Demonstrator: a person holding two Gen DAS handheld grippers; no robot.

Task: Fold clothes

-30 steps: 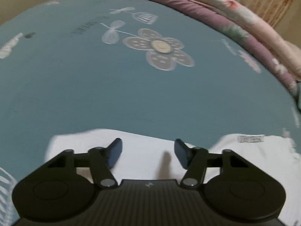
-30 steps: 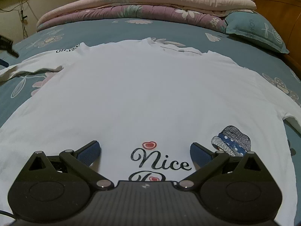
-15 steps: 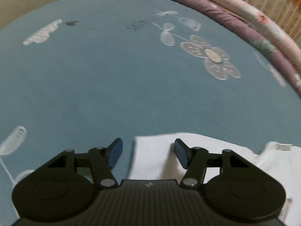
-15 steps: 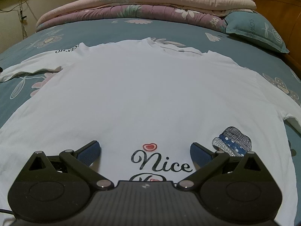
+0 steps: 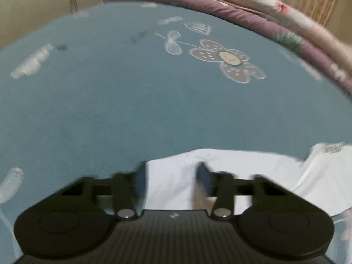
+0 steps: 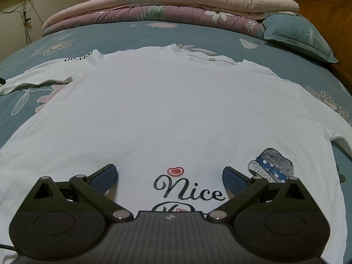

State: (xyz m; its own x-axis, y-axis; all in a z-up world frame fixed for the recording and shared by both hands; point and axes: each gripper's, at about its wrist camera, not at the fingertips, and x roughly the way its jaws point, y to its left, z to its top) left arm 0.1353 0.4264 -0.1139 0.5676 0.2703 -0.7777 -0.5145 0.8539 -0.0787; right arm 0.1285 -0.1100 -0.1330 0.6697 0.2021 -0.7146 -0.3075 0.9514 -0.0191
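A white T-shirt (image 6: 165, 110) with a "Nice" print lies flat on the blue bedsheet (image 5: 110, 110). In the left wrist view its sleeve end (image 5: 231, 165) lies on the sheet. My left gripper (image 5: 171, 176) sits low over that sleeve end. Its jaws are closing, blurred, with white cloth between them and a gap still showing. In the right wrist view my right gripper (image 6: 169, 173) hovers open just above the shirt's lower front, with its fingers on either side of the print. The far sleeve (image 6: 44, 72) stretches out to the left.
Folded pink and purple quilts (image 6: 165, 2) are stacked along the far side of the bed. A teal pillow (image 6: 297, 35) leans by the wooden headboard (image 6: 325, 4) at the right. Cables hang on the wall at the far left.
The left gripper slid along the sleeve to its end and its fingers came closer together around the cloth. The right gripper and the shirt body stayed still.
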